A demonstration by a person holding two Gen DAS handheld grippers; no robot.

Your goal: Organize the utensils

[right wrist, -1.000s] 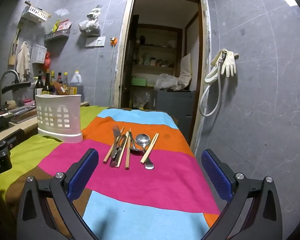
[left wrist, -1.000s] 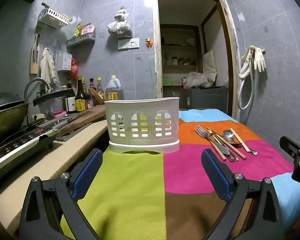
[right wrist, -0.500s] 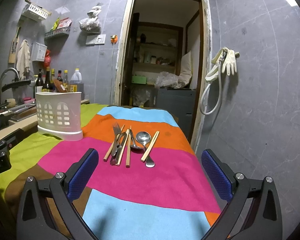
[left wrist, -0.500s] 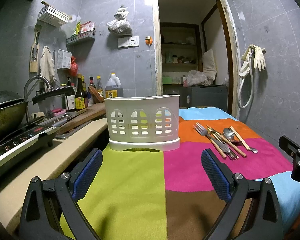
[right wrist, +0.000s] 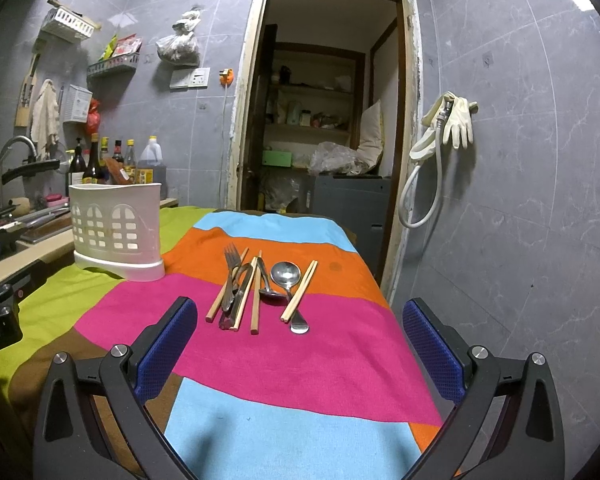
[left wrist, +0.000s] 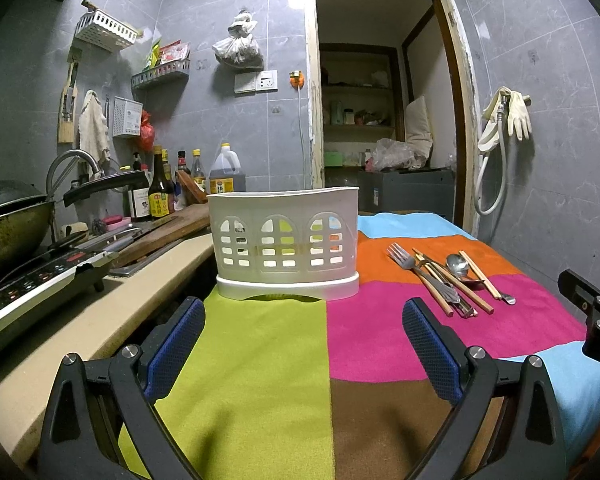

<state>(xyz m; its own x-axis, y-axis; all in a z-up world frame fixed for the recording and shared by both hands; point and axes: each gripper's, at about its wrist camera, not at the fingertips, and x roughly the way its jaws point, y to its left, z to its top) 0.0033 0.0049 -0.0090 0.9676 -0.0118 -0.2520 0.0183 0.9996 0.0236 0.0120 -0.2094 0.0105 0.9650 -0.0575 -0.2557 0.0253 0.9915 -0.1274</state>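
Note:
A white perforated utensil holder (left wrist: 286, 237) (right wrist: 118, 230) stands upright on the striped cloth. To its right lies a loose pile of utensils (left wrist: 446, 278) (right wrist: 260, 290): a fork (right wrist: 231, 258), a spoon (right wrist: 286, 274), wooden chopsticks (right wrist: 300, 292) and other metal pieces. My left gripper (left wrist: 303, 338) is open, hovering over the green and pink stripes just short of the holder. My right gripper (right wrist: 300, 340) is open too, held over the pink stripe in front of the pile. Neither holds anything.
The cloth-covered table (right wrist: 300, 420) ends at a grey tiled wall on the right. To the left runs a counter (left wrist: 80, 320) with an induction cooker, a wok (left wrist: 8, 224), a cutting board and bottles (left wrist: 160, 192). A doorway (right wrist: 324, 120) opens behind the table.
Both views have drifted slightly: the holder and the utensils sit a touch higher in frame than a second ago. Both grippers stay open and empty.

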